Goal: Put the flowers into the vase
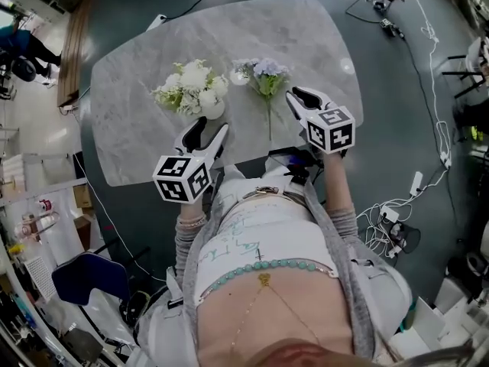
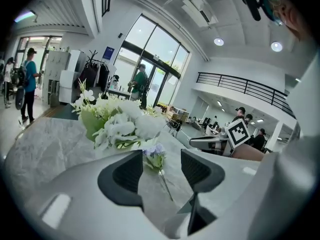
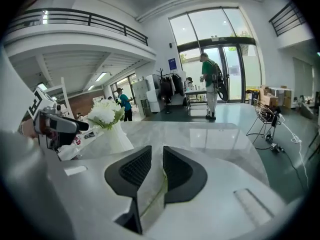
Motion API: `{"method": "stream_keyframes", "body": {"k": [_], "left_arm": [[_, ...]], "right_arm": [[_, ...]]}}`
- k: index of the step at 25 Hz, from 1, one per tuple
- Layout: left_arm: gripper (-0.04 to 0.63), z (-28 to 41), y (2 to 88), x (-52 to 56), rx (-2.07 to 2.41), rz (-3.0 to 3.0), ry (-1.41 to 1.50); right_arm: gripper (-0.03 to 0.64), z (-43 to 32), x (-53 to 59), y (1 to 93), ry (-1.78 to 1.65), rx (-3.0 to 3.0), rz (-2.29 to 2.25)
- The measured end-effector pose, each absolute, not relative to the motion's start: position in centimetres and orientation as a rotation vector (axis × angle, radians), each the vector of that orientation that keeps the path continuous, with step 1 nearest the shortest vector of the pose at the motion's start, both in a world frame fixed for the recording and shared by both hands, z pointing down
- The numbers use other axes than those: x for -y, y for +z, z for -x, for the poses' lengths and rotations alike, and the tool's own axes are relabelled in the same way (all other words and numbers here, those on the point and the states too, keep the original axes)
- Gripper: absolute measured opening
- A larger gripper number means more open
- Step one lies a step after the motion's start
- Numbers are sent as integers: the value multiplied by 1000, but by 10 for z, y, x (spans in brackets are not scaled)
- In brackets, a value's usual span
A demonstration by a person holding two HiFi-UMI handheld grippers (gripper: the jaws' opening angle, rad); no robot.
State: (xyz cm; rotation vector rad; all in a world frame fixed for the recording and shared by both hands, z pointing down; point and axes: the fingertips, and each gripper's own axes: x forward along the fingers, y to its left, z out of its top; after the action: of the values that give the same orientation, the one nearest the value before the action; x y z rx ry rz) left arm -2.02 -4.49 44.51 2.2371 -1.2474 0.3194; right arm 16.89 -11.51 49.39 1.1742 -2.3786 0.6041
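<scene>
No legible writing anywhere. The left cube (image 1: 182, 179) and right cube (image 1: 331, 129) carry only black-and-white square markers, with no letters or numbers. A teal scrawl (image 1: 237, 239) runs across the person's shirt but cannot be made out. The blue sign (image 3: 172, 64) beside the glass doors is too small to read.

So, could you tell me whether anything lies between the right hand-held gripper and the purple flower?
Nothing visible does: only bare table separates the right hand-held gripper from the purple flower. The way to the vase looks open too.
</scene>
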Motion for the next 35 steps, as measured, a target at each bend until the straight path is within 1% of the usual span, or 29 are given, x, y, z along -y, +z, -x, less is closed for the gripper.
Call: {"method": "stream_keyframes", "body": {"k": [8,14,17,20,24,27,31,35], "left_arm": [[245,16,454,46,1316,-2137,344],[245,20,459,44,1379,-2060,346],[245,19,460,47,1394,-2040,351],[245,15,462,51,1392,-2037,363],[245,8,465,56,1384,-2035,379],[245,5,465,59,1378,-2029,377],[245,8,467,58,1388,-2016,382],[245,15,466,52,1417,-1987,376]], "right_arm": [[106,-159,150,548,677,2344,-993],[130,-152,162,589,752,2302,-892],[154,-149,166,608,787,2264,-868],[187,-148,170,625,835,2228,-876],[257,-149,176,645,887,2159,-911],[288,-148,183,659,956,2129,-951],[369,-145,193,673,1031,2097,-987],[416,-146,202,683,1083,2052,-1037]]}}
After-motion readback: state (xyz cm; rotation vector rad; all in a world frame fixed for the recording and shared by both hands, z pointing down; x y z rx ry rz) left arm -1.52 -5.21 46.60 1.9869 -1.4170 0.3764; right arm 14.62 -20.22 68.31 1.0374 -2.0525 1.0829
